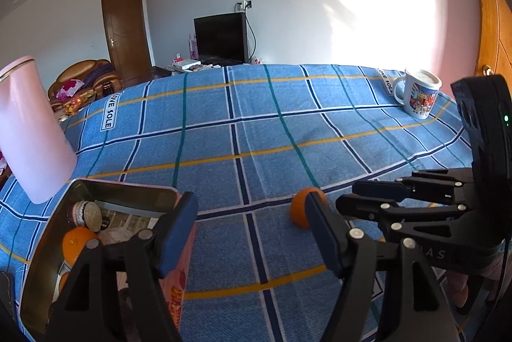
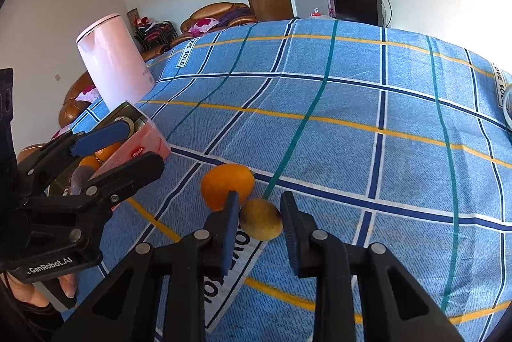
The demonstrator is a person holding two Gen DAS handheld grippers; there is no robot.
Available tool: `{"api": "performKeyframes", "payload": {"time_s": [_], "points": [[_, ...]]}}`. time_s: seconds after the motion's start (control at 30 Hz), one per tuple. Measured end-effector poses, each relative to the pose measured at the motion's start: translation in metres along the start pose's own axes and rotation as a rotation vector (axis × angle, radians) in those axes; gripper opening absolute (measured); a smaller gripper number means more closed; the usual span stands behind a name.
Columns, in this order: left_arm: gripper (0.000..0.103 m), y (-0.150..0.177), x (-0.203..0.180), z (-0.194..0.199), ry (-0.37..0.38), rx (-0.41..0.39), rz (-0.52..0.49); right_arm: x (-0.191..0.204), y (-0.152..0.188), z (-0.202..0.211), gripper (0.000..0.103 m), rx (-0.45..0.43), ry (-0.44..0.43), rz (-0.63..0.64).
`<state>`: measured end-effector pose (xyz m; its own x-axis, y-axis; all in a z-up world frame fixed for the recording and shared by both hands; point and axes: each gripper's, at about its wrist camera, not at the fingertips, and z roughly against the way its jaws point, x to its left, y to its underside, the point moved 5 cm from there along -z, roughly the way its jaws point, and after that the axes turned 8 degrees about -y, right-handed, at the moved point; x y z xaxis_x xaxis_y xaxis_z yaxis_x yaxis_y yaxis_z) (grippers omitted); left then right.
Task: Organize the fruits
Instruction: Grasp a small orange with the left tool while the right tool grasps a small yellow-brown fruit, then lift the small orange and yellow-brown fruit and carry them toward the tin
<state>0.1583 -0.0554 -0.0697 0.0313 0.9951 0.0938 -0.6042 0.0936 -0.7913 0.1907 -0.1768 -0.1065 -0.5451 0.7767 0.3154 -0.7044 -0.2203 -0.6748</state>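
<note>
Right tool (image 2: 260, 225) spread around a small brownish-yellow fruit (image 2: 261, 223) on the blue plaid-clothed tabletop (image 2: 352, 124)

Fingers either side of that fruit, not pressing it as far as can be seen; round orange (image 2: 226, 185) just behind and touching or nearly touching it, both lying on the cloth near the front edge. Left tool (image 1: 252, 233) spread wide and empty, hanging by the pink rectangular metal tin (image 1: 96, 191) toward the left edge, with oranges (image 1: 76, 242) and a small round jar inside. Tall pale pink kettle (image 2: 112, 60) standing behind the tin; printed white mug (image 1: 419, 97) far off near the back right corner
</note>
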Motion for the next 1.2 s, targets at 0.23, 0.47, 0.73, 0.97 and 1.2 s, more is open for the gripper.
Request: {"api": "performKeyframes", "payload": {"time_s": [0.23,0.47,0.73,0.97,1.2], "points": [[0.071,0.000,-0.025,-0.020,0.069,0.067,-0.016,-0.021,0.000,0.031,0.028,-0.119,0.120,-0.045],[0.052,0.003,-0.048,-0.046,0.151,0.165,-0.025,-0.028,-0.001,0.042,0.028,-0.164,0.133,-0.072],[0.034,0.006,-0.054,-0.048,0.189,0.188,-0.019,-0.025,-0.001,0.042,0.028,-0.167,0.133,-0.057],[0.034,0.002,-0.042,-0.033,0.158,0.114,0.013,-0.017,0.000,0.052,0.028,-0.220,0.112,-0.025],[0.034,-0.001,-0.038,-0.017,0.120,0.030,0.010,-0.007,-0.001,0.059,0.028,-0.258,0.111,0.022]]}}
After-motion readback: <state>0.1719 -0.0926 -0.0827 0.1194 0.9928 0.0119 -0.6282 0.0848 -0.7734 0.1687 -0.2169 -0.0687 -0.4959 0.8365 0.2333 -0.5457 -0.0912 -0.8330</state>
